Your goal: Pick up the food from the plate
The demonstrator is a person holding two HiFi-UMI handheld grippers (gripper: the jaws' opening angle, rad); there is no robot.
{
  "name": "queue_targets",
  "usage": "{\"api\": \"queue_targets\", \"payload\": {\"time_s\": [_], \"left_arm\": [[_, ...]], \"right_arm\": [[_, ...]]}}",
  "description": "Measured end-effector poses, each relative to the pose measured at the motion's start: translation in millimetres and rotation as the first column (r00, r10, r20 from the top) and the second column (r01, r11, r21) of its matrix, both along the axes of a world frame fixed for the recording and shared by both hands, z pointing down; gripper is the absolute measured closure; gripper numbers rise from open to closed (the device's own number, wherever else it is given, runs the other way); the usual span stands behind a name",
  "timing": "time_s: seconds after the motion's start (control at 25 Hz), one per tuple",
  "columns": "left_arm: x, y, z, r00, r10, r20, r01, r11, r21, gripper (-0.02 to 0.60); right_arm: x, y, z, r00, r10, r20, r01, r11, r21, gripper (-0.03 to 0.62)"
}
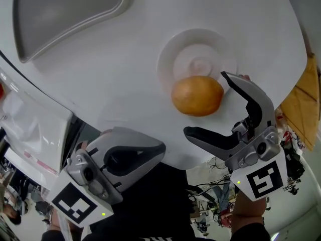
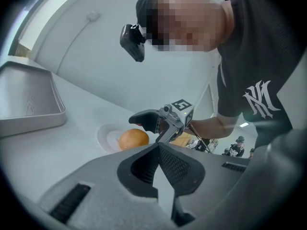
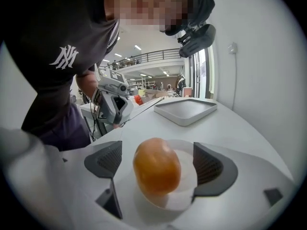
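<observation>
The right hand-held gripper (image 1: 204, 102), jaws wide apart and gripping nothing, is straddling the round golden food (image 1: 197, 95) sitting at the rim of the plate (image 1: 168, 54), where an off-centre squeeze could be sending it rolling onto the worktop (image 1: 100, 74), while the left hand-held gripper (image 2: 158, 147) is waiting closed and empty.

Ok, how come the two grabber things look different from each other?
The left gripper's jaws are shut together; the right gripper's jaws stand wide apart. The left gripper holds nothing; the right gripper has the round orange food between its jaws, not squeezed yet. The left gripper sits back by the table's edge; the right gripper reaches over the white plate. Both are grey with two dark-padded jaws.
</observation>
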State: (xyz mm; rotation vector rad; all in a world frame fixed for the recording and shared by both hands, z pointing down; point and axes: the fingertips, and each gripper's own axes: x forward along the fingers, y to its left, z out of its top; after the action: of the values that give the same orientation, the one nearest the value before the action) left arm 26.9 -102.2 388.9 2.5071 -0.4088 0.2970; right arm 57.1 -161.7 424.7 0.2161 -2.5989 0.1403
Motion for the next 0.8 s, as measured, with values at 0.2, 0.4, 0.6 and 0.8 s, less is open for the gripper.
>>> {"api": "queue_targets", "payload": {"time_s": [0.2,0.4,0.6,0.8], "left_arm": [[-6,-5,-3,0.997,-0.032,-0.065,0.027,0.997,-0.074,0.577],[-7,-4,2,0.998,-0.019,-0.054,0.016,0.999,-0.050,0.577],[-5,-1,-3,0.998,-0.006,-0.059,0.003,0.999,-0.041,0.577],[-6,2,-2,0.998,-0.001,-0.059,-0.001,0.999,-0.041,0.577]], "right_arm": [[-10,6,17,0.994,-0.096,-0.047,0.095,0.995,-0.035,0.181],[-17,1,21,0.993,-0.104,-0.055,0.104,0.995,0.001,0.183],[-16,4,28,0.987,-0.127,-0.098,0.126,0.992,-0.014,0.183],[-16,4,31,0.986,-0.130,-0.102,0.129,0.992,-0.018,0.185]]}}
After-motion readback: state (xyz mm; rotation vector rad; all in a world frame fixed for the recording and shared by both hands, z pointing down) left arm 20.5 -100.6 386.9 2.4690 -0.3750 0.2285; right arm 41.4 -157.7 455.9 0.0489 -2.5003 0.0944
